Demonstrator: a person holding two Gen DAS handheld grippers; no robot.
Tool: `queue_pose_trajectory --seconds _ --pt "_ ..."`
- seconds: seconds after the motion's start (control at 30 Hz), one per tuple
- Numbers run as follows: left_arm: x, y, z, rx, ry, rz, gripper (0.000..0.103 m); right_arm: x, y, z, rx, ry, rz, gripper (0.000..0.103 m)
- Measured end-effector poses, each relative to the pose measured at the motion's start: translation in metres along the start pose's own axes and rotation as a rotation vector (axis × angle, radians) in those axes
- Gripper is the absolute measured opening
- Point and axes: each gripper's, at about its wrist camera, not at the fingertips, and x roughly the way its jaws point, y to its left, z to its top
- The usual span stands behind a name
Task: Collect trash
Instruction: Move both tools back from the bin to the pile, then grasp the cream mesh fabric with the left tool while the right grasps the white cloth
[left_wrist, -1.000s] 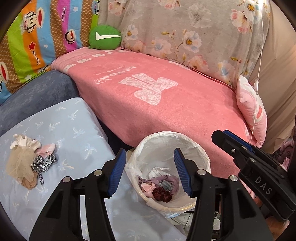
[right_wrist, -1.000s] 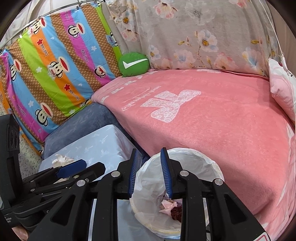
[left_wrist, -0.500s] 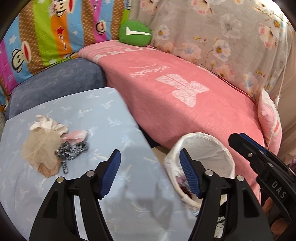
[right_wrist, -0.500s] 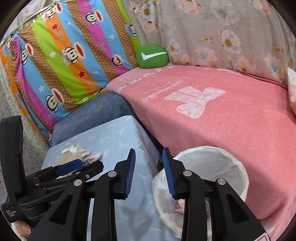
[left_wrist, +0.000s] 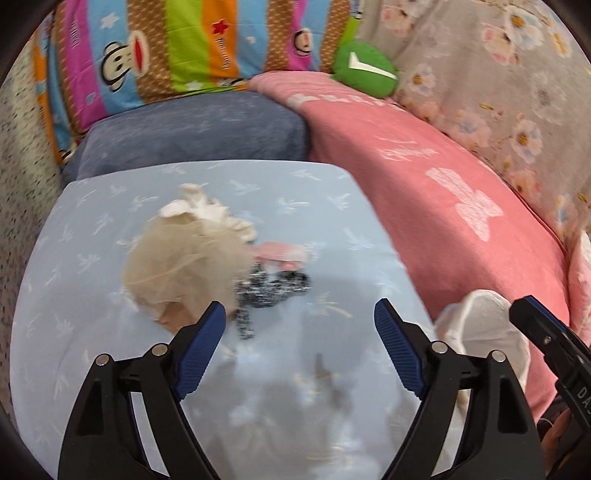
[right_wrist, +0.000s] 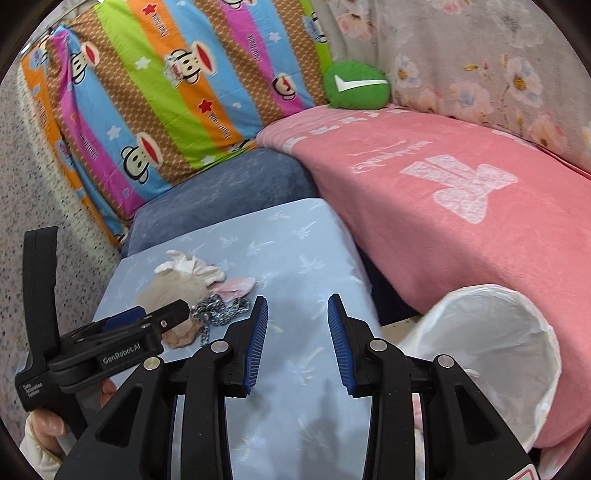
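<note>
A small heap of trash lies on a light blue cushion (left_wrist: 303, 199): a beige mesh ball (left_wrist: 181, 269), a cream rag (left_wrist: 207, 210), a pink scrap (left_wrist: 282, 253) and a black-and-white scrunchie (left_wrist: 273, 286). My left gripper (left_wrist: 300, 350) is open and empty just short of the scrunchie. My right gripper (right_wrist: 297, 339) is open and empty over the cushion (right_wrist: 295, 243), to the right of the heap (right_wrist: 184, 288). The white-lined trash bin (right_wrist: 491, 332) stands to its right; its rim also shows in the left wrist view (left_wrist: 480, 325).
A pink blanket (right_wrist: 461, 192) covers the sofa behind the bin. A navy cushion (left_wrist: 199, 125), a striped monkey-print pillow (right_wrist: 166, 92), a green round cushion (right_wrist: 356, 86) and a floral backrest (left_wrist: 498, 81) ring the far side.
Both grippers have swung left, away from the bin and toward the heap on the blue cushion. Both have opened wider. The bin has slid to the right edge of both views.
</note>
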Motion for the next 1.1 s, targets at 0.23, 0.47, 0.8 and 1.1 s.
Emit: queue_pose_trajectory --seconds 0.23,0.47,0.8,1.1 --pt "0.015 0.051 0.006 -0.065 0.018 0.080 0.080 0.044 0.038 0.002 -0.024 0.058 0.045 0.034" --pt "0.037 0.090 0.014 -0.112 0.045 0.124 0.085 0.087 0.071 0.006 -0.047 0.106 0.076 0.034" --pt "0.073 0.111 0.021 -0.122 0.118 0.069 0.053 0.139 0.107 0.009 -0.059 0.167 0.101 0.034" --pt "0.043 0.125 0.030 -0.150 0.052 0.011 0.004 0.157 0.126 0.010 -0.081 0.188 0.114 0.034"
